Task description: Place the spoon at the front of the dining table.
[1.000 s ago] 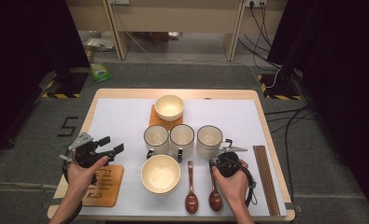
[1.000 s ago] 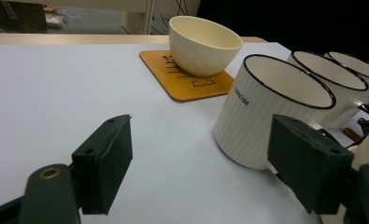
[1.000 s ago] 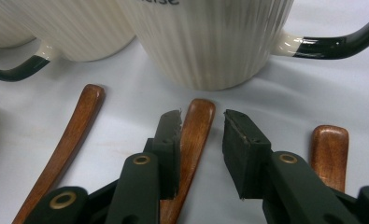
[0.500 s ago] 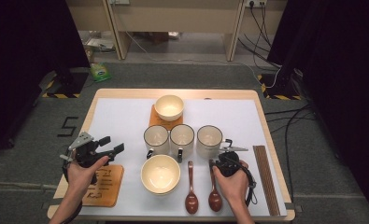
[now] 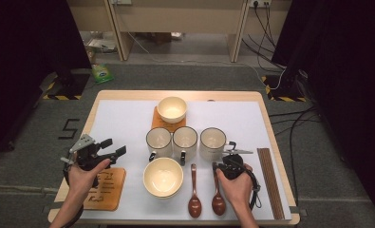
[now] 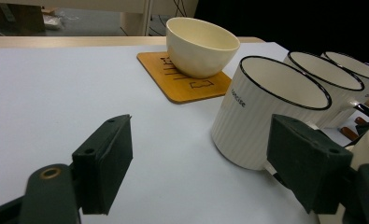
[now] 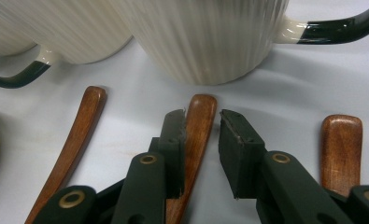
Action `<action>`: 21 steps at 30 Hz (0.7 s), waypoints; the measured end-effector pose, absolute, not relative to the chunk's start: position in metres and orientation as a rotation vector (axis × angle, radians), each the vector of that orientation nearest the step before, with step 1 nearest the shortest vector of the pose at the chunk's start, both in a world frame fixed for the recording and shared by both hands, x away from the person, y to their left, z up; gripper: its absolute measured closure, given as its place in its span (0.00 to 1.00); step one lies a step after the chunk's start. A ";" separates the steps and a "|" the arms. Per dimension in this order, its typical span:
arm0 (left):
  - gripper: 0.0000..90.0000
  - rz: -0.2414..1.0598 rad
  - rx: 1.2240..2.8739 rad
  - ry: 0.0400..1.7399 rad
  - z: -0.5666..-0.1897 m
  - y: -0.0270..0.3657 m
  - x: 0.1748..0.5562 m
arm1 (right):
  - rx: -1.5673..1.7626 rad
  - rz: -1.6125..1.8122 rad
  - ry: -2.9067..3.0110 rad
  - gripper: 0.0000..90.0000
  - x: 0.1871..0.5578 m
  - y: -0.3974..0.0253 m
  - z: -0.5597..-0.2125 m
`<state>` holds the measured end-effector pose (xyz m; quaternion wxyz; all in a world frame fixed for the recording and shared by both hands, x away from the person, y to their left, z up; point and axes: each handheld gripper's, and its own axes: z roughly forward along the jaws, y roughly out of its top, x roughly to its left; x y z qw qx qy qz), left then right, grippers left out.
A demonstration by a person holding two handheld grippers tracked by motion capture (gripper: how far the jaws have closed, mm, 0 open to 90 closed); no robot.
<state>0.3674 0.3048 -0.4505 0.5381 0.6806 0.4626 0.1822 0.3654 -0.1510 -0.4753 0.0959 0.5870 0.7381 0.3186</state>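
Observation:
Two brown wooden spoons (image 5: pixel 194 192) (image 5: pixel 218 192) lie side by side at the table's front, handles towards three white black-rimmed mugs (image 5: pixel 185 141). My right gripper (image 5: pixel 223 165) sits low over the right spoon's handle (image 7: pixel 200 122); its jaws stand open a narrow gap, one on each side of the handle's tip (image 7: pixel 202 116). The left jaw touches the wood and a sliver of space shows at the right jaw. My left gripper (image 5: pixel 114 146) hovers at the left of the mat, wide open and holding nothing (image 6: pixel 201 172), pointing at the leftmost mug (image 6: pixel 266 109).
A cream bowl (image 5: pixel 171 109) rests on a wooden coaster (image 6: pixel 184 81) at the back. A larger bowl (image 5: pixel 163 176) stands front centre, a second coaster (image 5: pixel 104 188) front left, dark chopsticks (image 5: pixel 269 183) along the right edge. Another brown wooden end (image 7: pixel 341 144) lies right of my jaws.

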 end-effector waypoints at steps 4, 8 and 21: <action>0.25 0.433 1.620 1.101 -0.451 0.305 0.368 | 1.741 0.945 2.190 0.80 0.365 -0.151 -0.475; 0.25 0.432 1.621 1.099 -0.451 0.305 0.368 | 1.748 0.941 2.203 0.81 0.365 -0.149 -0.477; 0.25 0.432 1.622 1.097 -0.451 0.305 0.368 | 1.735 0.912 2.197 0.84 0.365 -0.147 -0.476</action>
